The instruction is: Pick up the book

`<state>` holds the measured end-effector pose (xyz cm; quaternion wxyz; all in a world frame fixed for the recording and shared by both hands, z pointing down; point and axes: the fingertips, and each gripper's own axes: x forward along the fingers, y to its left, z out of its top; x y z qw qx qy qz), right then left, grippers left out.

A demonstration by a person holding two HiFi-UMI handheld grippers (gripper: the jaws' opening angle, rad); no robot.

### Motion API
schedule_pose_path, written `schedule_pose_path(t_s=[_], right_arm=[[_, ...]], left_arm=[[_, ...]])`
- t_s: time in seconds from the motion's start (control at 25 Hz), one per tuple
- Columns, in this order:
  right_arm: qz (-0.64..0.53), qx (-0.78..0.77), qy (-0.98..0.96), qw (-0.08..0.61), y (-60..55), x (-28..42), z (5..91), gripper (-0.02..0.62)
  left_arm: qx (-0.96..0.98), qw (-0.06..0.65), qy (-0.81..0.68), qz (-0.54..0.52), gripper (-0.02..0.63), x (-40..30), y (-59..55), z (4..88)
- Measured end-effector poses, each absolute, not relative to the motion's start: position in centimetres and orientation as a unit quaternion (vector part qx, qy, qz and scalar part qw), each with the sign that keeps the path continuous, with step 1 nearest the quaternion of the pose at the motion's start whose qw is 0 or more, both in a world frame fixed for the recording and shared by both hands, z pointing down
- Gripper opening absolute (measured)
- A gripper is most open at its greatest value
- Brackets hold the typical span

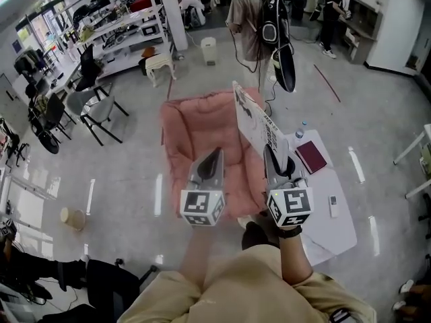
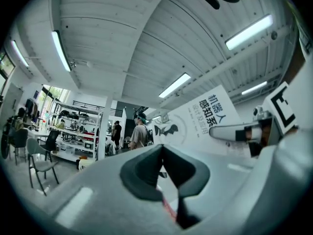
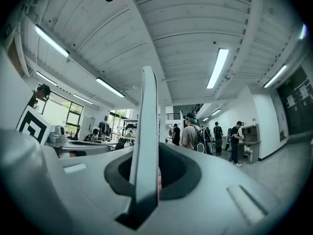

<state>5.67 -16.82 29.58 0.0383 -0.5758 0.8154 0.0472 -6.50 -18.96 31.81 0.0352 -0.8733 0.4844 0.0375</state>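
Note:
A thin white book (image 1: 256, 123) with black print stands on edge, lifted over the pink cushion (image 1: 192, 140). My right gripper (image 1: 275, 152) is shut on its lower edge. In the right gripper view the book (image 3: 148, 126) rises as a narrow white slab out of the jaws (image 3: 146, 177). The left gripper view shows the book's printed cover (image 2: 203, 121) to the right. My left gripper (image 1: 214, 155) is raised beside it on the left, apart from the book. Its jaws meet at the tips (image 2: 162, 148) with nothing between them.
A low white table (image 1: 337, 231) at the right carries a maroon book (image 1: 311, 156), a remote (image 1: 333, 205) and a bottle (image 1: 300, 132). A person with a backpack (image 1: 259, 19) stands beyond the cushion. Chairs (image 1: 94, 110), a stool (image 1: 160, 64) and shelving (image 1: 121, 25) fill the left.

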Motion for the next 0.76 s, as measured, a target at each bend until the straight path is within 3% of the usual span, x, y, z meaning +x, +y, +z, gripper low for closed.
schedule_pose_path(t_s=[0.76], right_arm=[[0.061, -0.589, 0.806, 0.019, -14.3, 4.7, 29.6, 0.051]], left_arm=[[-0.876, 0.033, 0.479, 0.049, -0.002, -7.9, -16.6, 32.3]])
